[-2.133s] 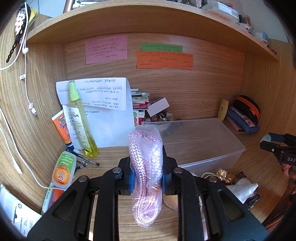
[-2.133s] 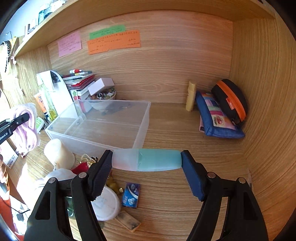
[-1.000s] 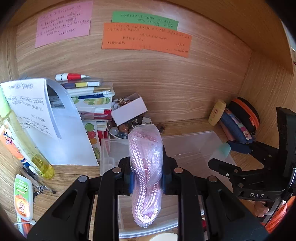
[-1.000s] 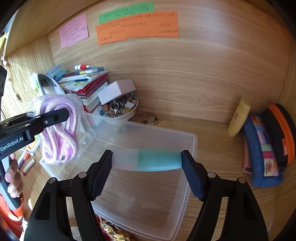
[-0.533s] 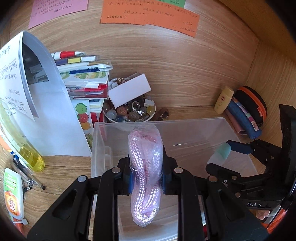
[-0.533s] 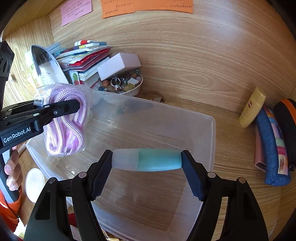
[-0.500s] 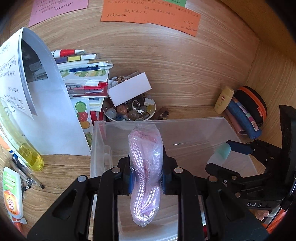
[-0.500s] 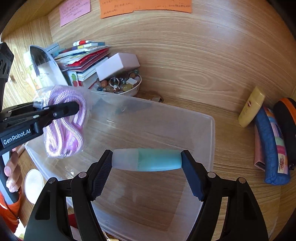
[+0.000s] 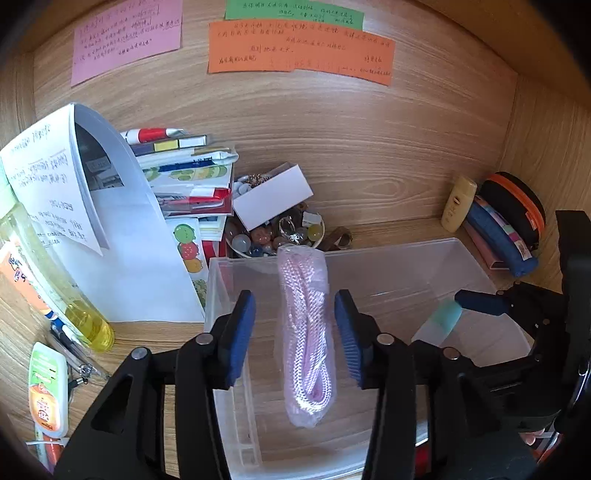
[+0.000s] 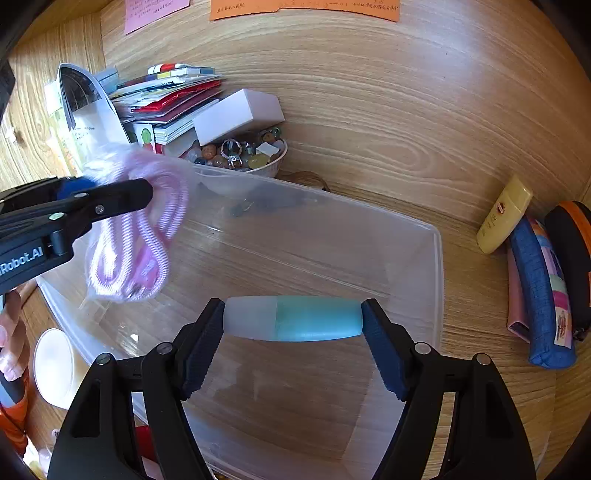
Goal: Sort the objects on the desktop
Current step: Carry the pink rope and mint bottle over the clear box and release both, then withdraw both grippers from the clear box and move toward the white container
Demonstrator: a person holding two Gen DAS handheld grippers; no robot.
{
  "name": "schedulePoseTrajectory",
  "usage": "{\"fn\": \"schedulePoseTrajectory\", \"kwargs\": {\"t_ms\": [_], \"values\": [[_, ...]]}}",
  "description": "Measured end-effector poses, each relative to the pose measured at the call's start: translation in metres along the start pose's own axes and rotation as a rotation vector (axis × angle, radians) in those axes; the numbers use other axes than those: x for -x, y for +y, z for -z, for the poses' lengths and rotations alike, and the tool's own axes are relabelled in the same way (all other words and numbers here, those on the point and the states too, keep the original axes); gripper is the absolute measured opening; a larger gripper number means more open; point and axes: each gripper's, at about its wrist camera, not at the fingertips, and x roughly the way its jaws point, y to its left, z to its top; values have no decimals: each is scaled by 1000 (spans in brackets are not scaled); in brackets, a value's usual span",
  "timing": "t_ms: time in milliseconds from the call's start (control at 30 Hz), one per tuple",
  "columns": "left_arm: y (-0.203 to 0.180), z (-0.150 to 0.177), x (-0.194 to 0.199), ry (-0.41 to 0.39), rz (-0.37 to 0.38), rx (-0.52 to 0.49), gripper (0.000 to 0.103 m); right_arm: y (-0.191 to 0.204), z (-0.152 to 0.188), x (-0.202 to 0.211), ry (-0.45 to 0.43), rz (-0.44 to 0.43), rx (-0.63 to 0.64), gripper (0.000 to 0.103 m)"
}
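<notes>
Letting the cord go over the bin

Our left gripper [image 9: 294, 328] is opening, the bagged pink cord [image 9: 305, 332] dropping free between its pads toward the clear bin [image 9: 476, 275]; we're keeping it over the bin's middle. At three o'clock, our right gripper [image 10: 293, 319], angled down, is clamping the teal bottle [image 10: 295, 318] endwise above that bin.

So it's a wood-grain alcove: a back wall [image 9: 369, 147] straight ahead of the hand-held gripper, a side wall [image 9: 550, 122] off to its right, and the same pale wood for the bench [image 10: 480, 369] down below. Pink [image 9: 125, 37], green [image 9: 295, 14] and orange [image 9: 299, 48] paper notes are stuck on the back wall up above. Light is bright and even, with soft shine on the grain.
</notes>
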Motion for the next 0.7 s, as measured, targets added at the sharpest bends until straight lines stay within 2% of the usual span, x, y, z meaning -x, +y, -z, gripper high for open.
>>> {"fn": "schedulePoseTrajectory", "kwargs": {"t_ms": [67,200,267,400,467,600,700], "values": [[0,0,4,-12,-6,-10,56,0,0,-1,2,1,-2,72],[-3,-2,11,-29,-22,-29,57,2,0,0,-1,6,-1,75],[-1,-2,17,-37,-13,-21,64,3,0,2,-8,11,3,77],[-2,-4,32,-72,-37,-22,68,7,-2,11,-25,15,16,81],[-1,-3,40,-87,-46,-21,75,10,-3,18,-41,22,16,81],[1,-2,57,-99,-41,-12,76,15,-3,36,-83,46,30,82],[2,0,71,-118,-48,-7,89,17,-2,52,-128,73,34,82]]}}
